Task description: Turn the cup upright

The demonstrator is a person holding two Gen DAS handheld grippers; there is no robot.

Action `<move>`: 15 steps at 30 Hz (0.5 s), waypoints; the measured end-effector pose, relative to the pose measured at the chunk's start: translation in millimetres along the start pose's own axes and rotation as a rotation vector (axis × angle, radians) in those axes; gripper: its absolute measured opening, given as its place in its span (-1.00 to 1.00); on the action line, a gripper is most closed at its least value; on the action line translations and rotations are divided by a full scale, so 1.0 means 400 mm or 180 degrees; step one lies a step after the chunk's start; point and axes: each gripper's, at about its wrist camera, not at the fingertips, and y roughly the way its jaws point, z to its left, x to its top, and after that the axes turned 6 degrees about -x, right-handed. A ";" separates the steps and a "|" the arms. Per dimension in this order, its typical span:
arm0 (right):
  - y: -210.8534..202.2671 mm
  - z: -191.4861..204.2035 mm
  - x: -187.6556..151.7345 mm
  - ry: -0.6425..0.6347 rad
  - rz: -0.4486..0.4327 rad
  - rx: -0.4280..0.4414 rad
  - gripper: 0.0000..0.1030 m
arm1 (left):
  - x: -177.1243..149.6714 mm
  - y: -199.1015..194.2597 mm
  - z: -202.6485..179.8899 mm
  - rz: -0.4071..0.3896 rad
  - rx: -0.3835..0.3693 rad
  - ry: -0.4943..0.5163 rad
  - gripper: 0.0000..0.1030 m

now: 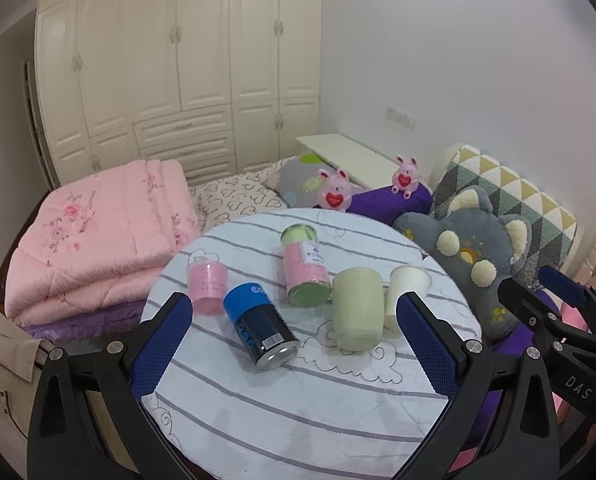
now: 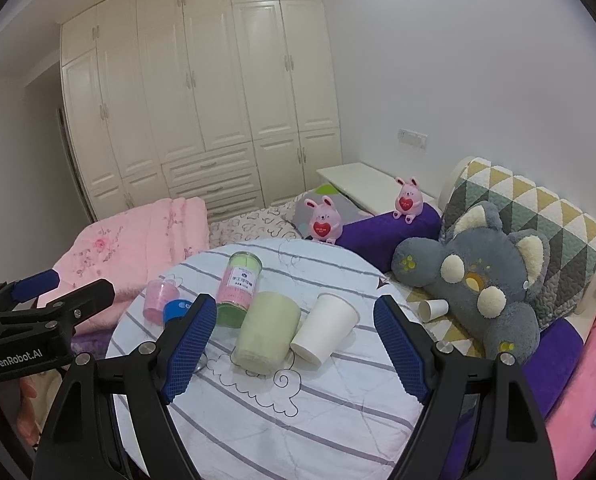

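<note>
lying on its side on the counter (image 2: 258,432), the white cup (image 2: 324,332) touches the green cup (image 2: 267,330), so a careless grab could knock both rolling. both the left gripper (image 1: 294,344) and right gripper (image 2: 290,348) hover wide open, holding nothing.

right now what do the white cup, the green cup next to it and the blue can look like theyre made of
The white cup looks like thin matte paper: plain white wall, no shine. The green cup has a dull, frosted look, probably plastic or matte ceramic; the views leave that open. The blue can looks like metal: glossy printed wall and a bare silvery end.
</note>
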 end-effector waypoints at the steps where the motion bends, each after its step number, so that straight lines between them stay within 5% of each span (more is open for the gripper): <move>1: 0.006 0.005 0.000 -0.0009 0.0019 -0.0002 0.60 | -0.003 0.005 0.007 0.0019 0.0011 -0.0014 1.00; 15: 0.069 0.028 -0.001 -0.0055 0.0184 0.0022 0.60 | -0.013 0.056 0.039 0.0138 0.0013 -0.0107 1.00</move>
